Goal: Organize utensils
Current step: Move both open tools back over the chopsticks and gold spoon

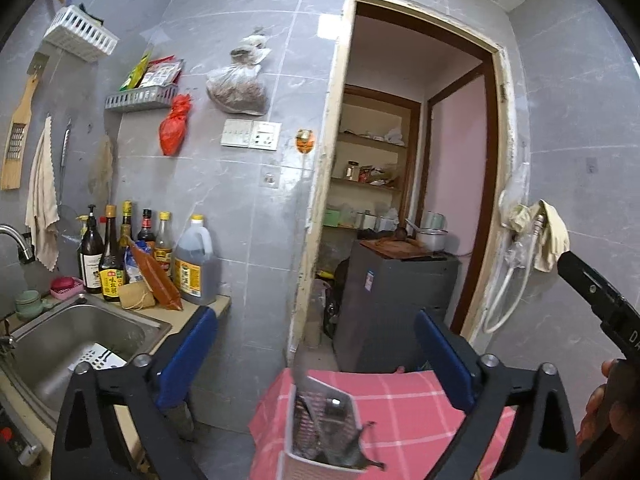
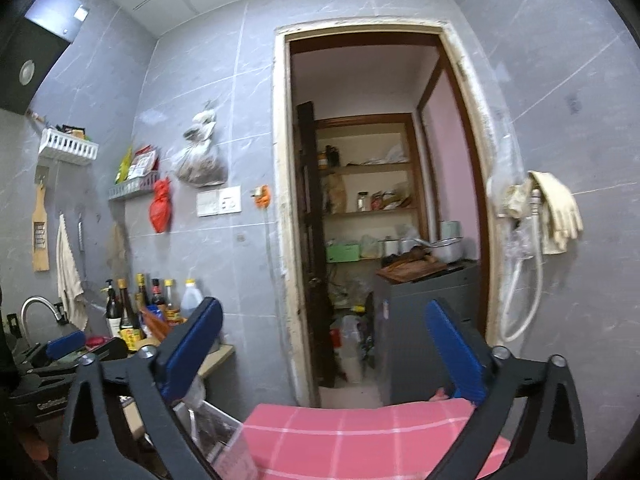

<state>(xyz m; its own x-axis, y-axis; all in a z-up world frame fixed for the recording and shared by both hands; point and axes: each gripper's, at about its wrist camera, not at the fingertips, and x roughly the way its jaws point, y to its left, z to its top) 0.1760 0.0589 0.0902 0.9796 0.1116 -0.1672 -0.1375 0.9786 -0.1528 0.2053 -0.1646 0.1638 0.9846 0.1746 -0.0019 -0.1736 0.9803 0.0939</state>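
both hand-held grippers, left [image 1: 316, 354] & right [image 2: 324, 350], released, nothing btwn jaws. utensil holder [image 1: 320, 428] w/ knife sits on pink checked cloth [image 1: 404, 408] near its front edge (base hidden). risk: a low swing could tip it over.

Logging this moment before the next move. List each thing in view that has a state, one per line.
left gripper: open, nothing between its fingers
right gripper: open, nothing between its fingers
utensil holder: on the pink checked cloth, utensils inside
doorway: open
faucet: no water seen running
sink: holds a white slotted piece
rubber gloves: hanging on the wall
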